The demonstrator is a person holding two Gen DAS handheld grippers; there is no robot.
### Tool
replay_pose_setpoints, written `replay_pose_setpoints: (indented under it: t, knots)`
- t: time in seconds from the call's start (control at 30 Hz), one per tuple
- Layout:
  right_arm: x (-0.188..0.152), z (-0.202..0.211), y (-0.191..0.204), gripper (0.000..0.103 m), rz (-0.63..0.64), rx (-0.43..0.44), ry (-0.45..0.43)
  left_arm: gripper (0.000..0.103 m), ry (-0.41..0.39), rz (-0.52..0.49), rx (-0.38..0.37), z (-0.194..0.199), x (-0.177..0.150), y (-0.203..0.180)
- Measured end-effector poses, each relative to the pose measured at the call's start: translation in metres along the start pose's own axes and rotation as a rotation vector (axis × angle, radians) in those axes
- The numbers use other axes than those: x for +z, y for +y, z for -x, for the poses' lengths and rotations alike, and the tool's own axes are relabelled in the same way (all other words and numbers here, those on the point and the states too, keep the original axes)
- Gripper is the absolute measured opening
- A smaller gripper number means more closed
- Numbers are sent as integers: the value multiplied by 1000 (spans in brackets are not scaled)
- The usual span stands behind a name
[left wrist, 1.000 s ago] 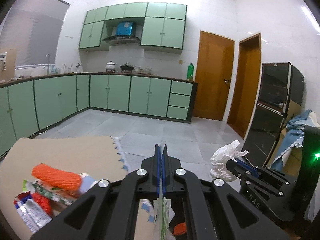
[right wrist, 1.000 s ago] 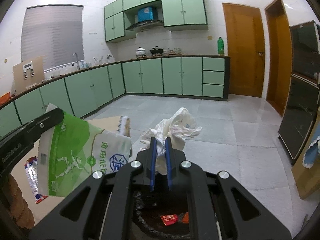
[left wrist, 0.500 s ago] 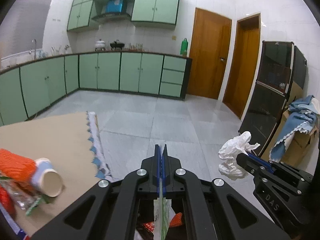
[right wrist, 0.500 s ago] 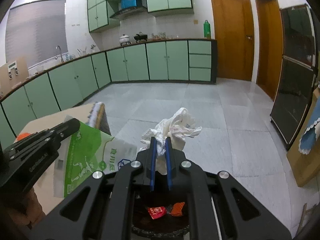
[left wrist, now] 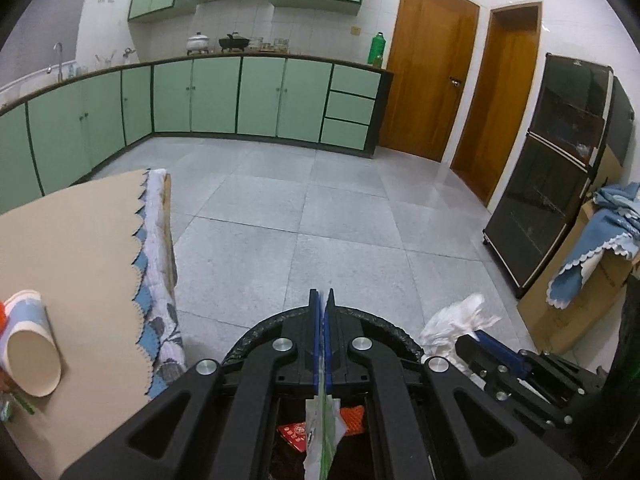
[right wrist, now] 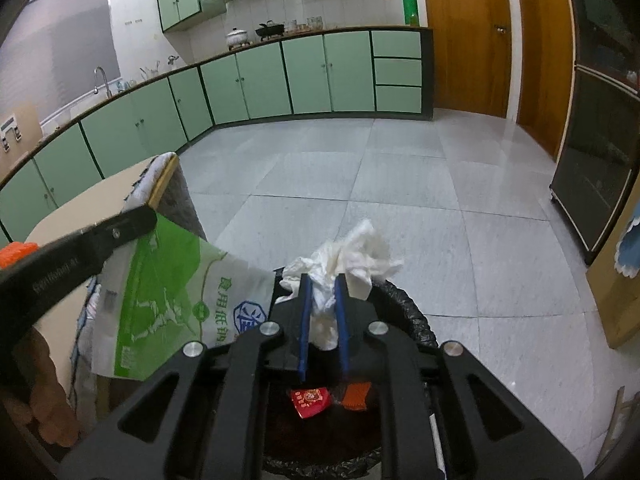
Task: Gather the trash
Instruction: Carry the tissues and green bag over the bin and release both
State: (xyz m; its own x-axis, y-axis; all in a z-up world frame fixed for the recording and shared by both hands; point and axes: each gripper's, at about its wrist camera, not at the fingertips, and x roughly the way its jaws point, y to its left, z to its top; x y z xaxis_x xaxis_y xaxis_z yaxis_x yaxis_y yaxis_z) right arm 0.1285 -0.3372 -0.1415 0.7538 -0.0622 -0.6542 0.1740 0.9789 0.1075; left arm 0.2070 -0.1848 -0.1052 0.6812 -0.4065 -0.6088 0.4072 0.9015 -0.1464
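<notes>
Two pieces of trash are being carried to the bin at this stage. The left hand-held gripper (left wrist: 322,308) is being held closed on a green and white bag (right wrist: 168,300); in the left wrist view only the thin edge of that bag is showing, hanging below the jaws at 6 o'clock. The right hand-held gripper (right wrist: 323,280) is being held partly closed on a crumpled white tissue (right wrist: 352,258), which is bulging out beyond the fingertips toward 12 o'clock.

Both pieces are being held above or just beside the bin (right wrist: 404,304), which is lined with a black bag and standing on the floor (left wrist: 340,216). In the right wrist view the tissue is positioned over the bin's far rim. The bag is at 9 o'clock of the right gripper, and whether it is fully over the opening cannot be told.

Some collection is judged to be already done: a red wrapper (right wrist: 310,400) and an orange wrapper (right wrist: 356,396) are lying at the bottom of the bin.

Work is judged to be remaining. Neither held piece is released yet. On the desk (left wrist: 80,240), at 9 o'clock in the left wrist view, a paper cup (left wrist: 30,344) is lying on its side, with an orange item and a green scrap partly cut off at the frame edge.
</notes>
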Motion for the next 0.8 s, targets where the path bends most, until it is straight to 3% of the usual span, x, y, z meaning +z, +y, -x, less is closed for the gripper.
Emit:
replay_pose_setpoints:
  t: [0.13,0.3,0.43,0.7,0.8]
  knots:
    - [-1,-1,-1,29,0,-2,-4,6,20,2,-3,-3,3,2]
    - [-1,4,-6,38,-10,-10,-16,39,26,30,-9,2,8,7]
    - [3,14,-8,42,-15,-17,-37,43,8,25,-11,13,13,6]
    - [10,51,-1,85,-5,-43,-108,64,-93,45,28,69,25,22]
    - [12,69,11,91,5,-37,-153,71,-132,54,77,94,26,35]
